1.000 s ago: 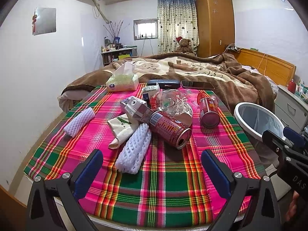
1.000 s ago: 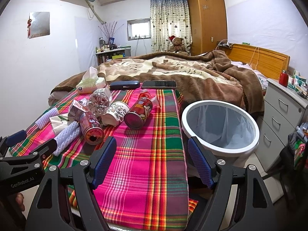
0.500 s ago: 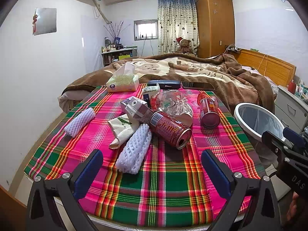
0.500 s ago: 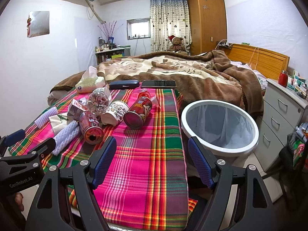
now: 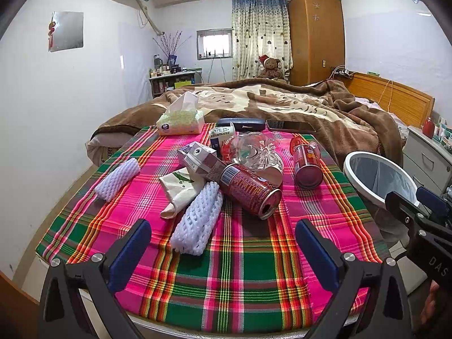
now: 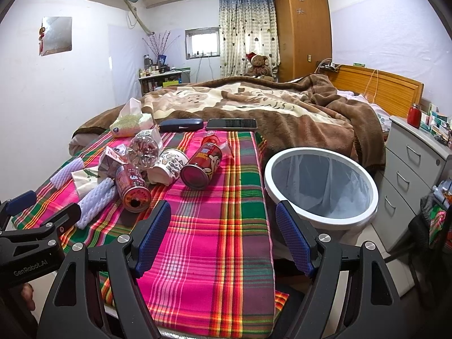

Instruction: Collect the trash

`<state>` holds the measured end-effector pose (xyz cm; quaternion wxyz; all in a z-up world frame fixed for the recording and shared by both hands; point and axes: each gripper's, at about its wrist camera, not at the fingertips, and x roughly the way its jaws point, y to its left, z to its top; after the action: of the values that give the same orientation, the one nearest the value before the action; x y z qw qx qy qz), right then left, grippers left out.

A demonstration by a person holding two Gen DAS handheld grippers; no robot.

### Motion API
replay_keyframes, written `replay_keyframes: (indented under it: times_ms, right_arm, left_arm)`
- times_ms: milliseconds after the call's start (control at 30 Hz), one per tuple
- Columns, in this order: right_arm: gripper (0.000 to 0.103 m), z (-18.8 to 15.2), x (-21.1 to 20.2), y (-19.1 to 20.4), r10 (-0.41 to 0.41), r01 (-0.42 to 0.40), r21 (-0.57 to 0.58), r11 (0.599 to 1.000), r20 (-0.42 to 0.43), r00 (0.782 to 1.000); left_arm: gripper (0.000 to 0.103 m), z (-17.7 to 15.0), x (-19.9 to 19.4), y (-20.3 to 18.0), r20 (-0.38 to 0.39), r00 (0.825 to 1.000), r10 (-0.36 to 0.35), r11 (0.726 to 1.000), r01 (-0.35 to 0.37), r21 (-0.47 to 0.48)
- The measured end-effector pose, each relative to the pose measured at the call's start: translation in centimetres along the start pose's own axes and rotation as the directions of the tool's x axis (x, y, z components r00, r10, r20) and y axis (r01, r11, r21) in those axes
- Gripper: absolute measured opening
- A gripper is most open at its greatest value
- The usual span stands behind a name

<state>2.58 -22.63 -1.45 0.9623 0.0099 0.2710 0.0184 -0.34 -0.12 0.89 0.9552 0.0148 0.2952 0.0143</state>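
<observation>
Plaid cloth [image 5: 240,268] carries all the trash — red can [image 5: 248,190], foam sleeve [image 5: 197,223], crushed bottle [image 5: 251,152] — unmoved over the last second. Left gripper [image 5: 223,251] and right gripper [image 6: 223,237] hover, fingers spread, empty. Bin [image 6: 322,217] waits beside; collection not begun.

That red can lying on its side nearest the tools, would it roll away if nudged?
Probably. The red can lies on its side, so a sideways nudge would likely roll it, though the white foam sleeve touching it might stop it. Its opened end suggests it is empty, so likely light and easily dented.
</observation>
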Motion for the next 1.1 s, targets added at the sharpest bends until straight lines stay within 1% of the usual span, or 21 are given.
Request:
replay_keyframes:
  times_ms: [667, 833, 1000, 1100]
  right_arm:
    - [0.078, 0.1, 0.4, 0.0, -0.005, 0.004, -0.007, 1.000, -0.010, 1.000]
    - [0.078, 0.4, 2.0, -0.3, 0.014, -0.013, 0.011, 1.000, -0.020, 1.000]
    - [0.078, 1.5, 4.5, -0.6, 0.024, -0.023, 0.027, 0.999, -0.036, 0.999]
    - [0.078, 2.4, 6.0, -0.5, 0.054, -0.051, 0.051, 0.997, -0.061, 0.997]
  left_arm:
    - [0.103, 0.1, 0.5, 0.5, -0.008, 1.000, -0.002, 1.000, 0.002, -0.008]
    - [0.103, 0.4, 2.0, 3.0, -0.031, 0.999, 0.015, 0.999, -0.016, -0.029]
    - [0.103, 0.6, 4.4, 6.3, -0.080, 0.997, 0.001, 0.998, -0.007, -0.069]
    - [0.103, 0.7, 6.0, 7.7, -0.111, 0.994, -0.006, 0.997, -0.002, -0.073]
